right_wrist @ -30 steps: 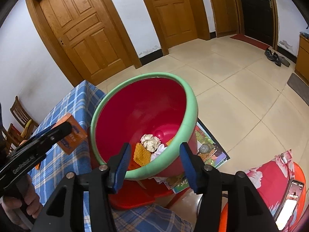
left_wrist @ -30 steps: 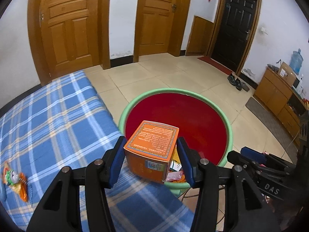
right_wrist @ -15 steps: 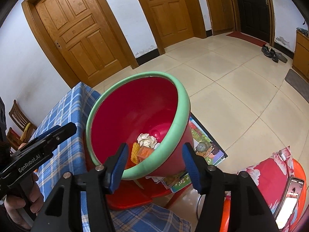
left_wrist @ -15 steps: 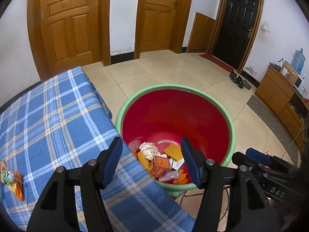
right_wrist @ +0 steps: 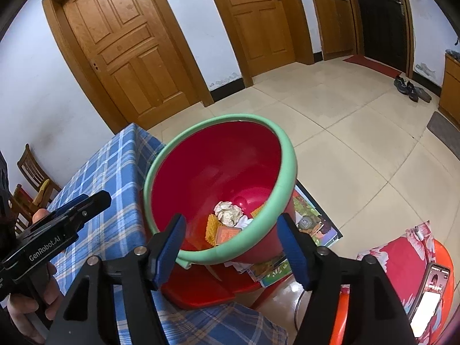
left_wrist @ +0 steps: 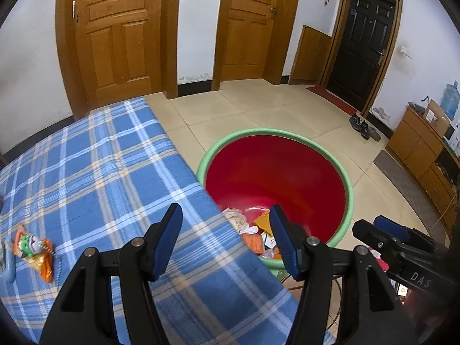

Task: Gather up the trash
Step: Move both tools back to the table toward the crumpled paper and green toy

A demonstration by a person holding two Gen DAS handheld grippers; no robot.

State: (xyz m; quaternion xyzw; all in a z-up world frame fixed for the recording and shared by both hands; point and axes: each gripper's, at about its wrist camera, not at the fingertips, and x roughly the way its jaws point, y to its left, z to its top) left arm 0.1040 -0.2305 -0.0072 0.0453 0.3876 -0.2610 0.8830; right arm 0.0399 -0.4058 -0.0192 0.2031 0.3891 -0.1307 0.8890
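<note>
A red bin with a green rim (left_wrist: 349, 189) (right_wrist: 290, 172) stands beside the table with the blue plaid cloth (left_wrist: 95, 172) (right_wrist: 115, 178). Inside lie an orange box (left_wrist: 253, 243) (right_wrist: 227, 234), a crumpled paper ball (right_wrist: 228, 212) and other scraps. An orange snack wrapper (left_wrist: 31, 247) lies on the cloth at the left. My left gripper (left_wrist: 225, 237) is open and empty above the table's edge; it also shows in the right wrist view (right_wrist: 57, 224). My right gripper (right_wrist: 231, 243) is open and empty, just in front of the bin's near rim; it also shows in the left wrist view (left_wrist: 394, 241).
Wooden doors (left_wrist: 115, 34) and a dark door (left_wrist: 362, 46) line the far walls. Shoes (left_wrist: 363, 128) and a low cabinet (left_wrist: 419, 155) stand at the right. A red stool (right_wrist: 201, 287), books (right_wrist: 310, 221) and a phone (right_wrist: 431, 293) lie below the bin. A chair (right_wrist: 31, 172) stands at the left.
My left gripper opened and the orange box dropped into the bin. The left gripper then drew back over the table. The right gripper stayed open by the bin's rim.
</note>
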